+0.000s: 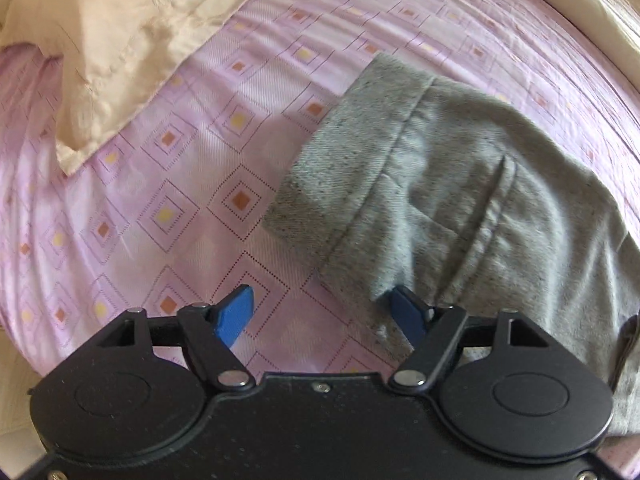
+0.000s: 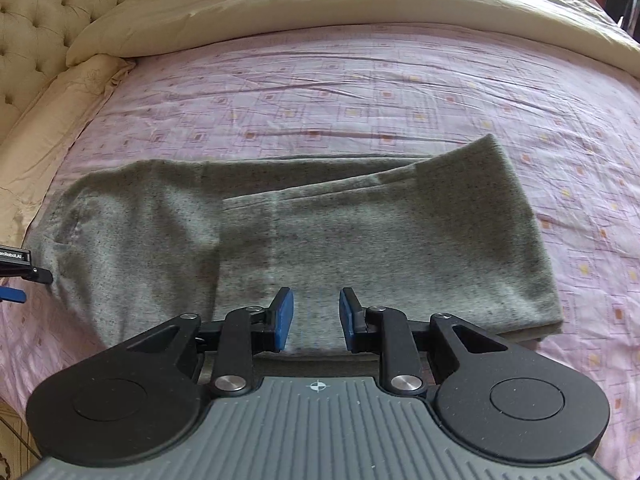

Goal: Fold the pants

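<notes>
Hovering over pink bedsheet, left gripper wide apart, nothing held; grey pants just right of it, waistband edge brushing the right finger. Right gripper narrow, nothing pinched, directly above pants, already folded over once. Risk: fabric catching that left finger, dragging the fold open. No containers in view.

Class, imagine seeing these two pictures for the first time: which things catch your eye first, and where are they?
The grey pants lie folded across the middle of the pink patterned sheet. A cream duvet is bunched along the far side. Blue-tipped black grippers fill the foreground, left wide open, right narrower, both empty.
</notes>
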`<control>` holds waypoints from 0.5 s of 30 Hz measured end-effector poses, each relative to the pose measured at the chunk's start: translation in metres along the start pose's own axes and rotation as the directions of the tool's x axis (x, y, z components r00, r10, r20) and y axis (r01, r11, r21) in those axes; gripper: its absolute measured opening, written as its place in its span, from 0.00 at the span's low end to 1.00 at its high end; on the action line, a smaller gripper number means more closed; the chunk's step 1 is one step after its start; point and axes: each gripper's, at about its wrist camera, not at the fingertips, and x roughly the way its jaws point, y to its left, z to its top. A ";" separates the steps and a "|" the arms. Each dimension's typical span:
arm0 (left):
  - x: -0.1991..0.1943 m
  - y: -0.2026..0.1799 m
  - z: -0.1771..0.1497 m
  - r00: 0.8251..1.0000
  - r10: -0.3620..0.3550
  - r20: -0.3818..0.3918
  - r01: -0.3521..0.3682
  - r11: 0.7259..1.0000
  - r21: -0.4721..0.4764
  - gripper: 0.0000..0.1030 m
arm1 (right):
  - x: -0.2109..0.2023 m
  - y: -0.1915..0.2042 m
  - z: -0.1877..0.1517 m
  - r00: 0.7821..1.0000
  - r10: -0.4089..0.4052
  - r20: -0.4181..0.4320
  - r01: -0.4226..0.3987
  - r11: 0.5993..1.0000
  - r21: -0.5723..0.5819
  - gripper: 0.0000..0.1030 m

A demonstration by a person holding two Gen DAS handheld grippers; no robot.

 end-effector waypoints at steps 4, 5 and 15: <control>0.016 0.009 0.005 0.997 -0.078 -0.007 0.077 0.995 -0.058 0.90 | -0.003 0.028 -0.001 1.000 0.003 0.001 -0.003 1.000 -0.011 0.24; 0.019 0.010 0.007 0.996 -0.088 -0.005 0.088 0.994 -0.072 0.95 | -0.004 0.035 -0.001 1.000 0.003 0.000 -0.003 1.000 -0.016 0.24; 0.026 0.004 0.035 0.994 -0.099 0.037 0.103 0.985 -0.140 0.87 | -0.011 0.060 -0.006 1.000 -0.012 -0.011 0.012 1.000 -0.022 0.24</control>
